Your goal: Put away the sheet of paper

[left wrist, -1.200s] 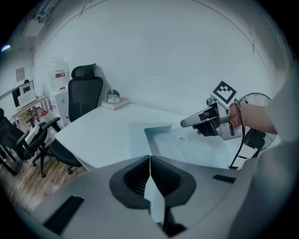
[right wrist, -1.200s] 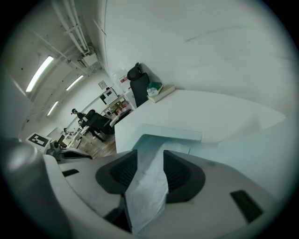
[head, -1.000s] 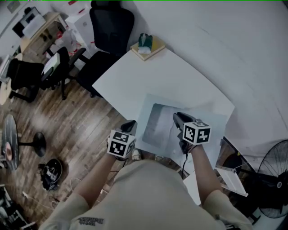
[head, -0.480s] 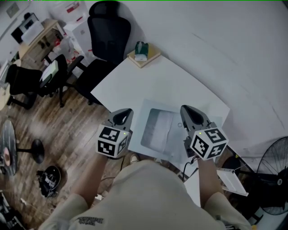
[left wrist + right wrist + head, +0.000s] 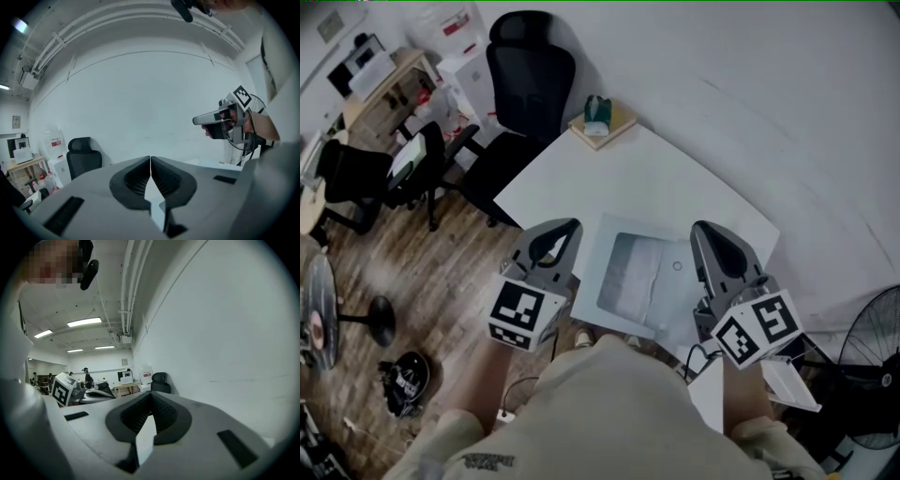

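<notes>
The sheet of paper [image 5: 636,274], grey inside a pale clear sleeve, lies flat near the front of the white table [image 5: 675,178]. Both grippers are raised well above it, close to the head camera. My left gripper [image 5: 555,228] hangs off the sheet's left edge, jaws pressed together [image 5: 150,161]. On the other side, my right gripper [image 5: 712,232] covers the sheet's right part, and its jaws also meet [image 5: 151,397]. Below each pair of pads a pale sliver shows in the gap; whether it is paper I cannot tell. In the head view no paper hangs from either gripper.
A black office chair [image 5: 530,66] stands behind the table's far left corner. A small stack with a green object [image 5: 602,117] sits on that corner. A fan [image 5: 872,375] and a white tray [image 5: 787,380] are at the right; wooden floor lies to the left.
Both grippers have risen from the table toward the camera and levelled out. The right gripper, which was down on the sheet, is off it. The sheet still lies on the table.
</notes>
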`<state>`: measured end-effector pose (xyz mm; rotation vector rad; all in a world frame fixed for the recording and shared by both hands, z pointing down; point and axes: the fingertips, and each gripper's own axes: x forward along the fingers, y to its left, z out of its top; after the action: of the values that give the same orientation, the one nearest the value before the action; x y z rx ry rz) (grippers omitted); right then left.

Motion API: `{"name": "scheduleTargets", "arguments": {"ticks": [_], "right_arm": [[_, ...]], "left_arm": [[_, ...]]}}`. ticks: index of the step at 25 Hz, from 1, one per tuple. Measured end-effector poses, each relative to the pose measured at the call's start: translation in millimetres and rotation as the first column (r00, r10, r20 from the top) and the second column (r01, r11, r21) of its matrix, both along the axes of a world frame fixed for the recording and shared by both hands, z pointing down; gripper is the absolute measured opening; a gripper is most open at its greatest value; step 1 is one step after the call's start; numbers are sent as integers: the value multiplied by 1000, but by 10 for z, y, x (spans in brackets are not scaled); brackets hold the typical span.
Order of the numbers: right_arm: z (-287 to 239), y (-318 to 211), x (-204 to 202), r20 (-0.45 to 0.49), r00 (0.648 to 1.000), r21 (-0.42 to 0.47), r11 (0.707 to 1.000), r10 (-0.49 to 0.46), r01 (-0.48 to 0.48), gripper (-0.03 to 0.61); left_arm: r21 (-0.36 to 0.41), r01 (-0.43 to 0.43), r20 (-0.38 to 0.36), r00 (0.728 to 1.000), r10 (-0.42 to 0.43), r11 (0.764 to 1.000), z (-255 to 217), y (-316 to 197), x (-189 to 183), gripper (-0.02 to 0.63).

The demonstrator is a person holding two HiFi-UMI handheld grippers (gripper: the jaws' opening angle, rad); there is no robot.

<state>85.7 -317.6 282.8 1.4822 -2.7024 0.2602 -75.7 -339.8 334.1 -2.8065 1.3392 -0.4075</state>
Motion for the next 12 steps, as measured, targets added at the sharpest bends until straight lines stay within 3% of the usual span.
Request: {"name": "scheduleTargets", "arguments": {"ticks": [5, 12], "right_arm": [[-284, 185, -20, -19, 1000, 108, 994, -4, 6, 23], [-437, 331, -82, -28, 1000, 147, 989, -11, 15, 22]], "left_arm": [[94, 5, -33, 999, -2, 996, -287, 102, -3, 21], [136, 25, -86, 996, -13, 990, -627, 237, -54, 21]]}}
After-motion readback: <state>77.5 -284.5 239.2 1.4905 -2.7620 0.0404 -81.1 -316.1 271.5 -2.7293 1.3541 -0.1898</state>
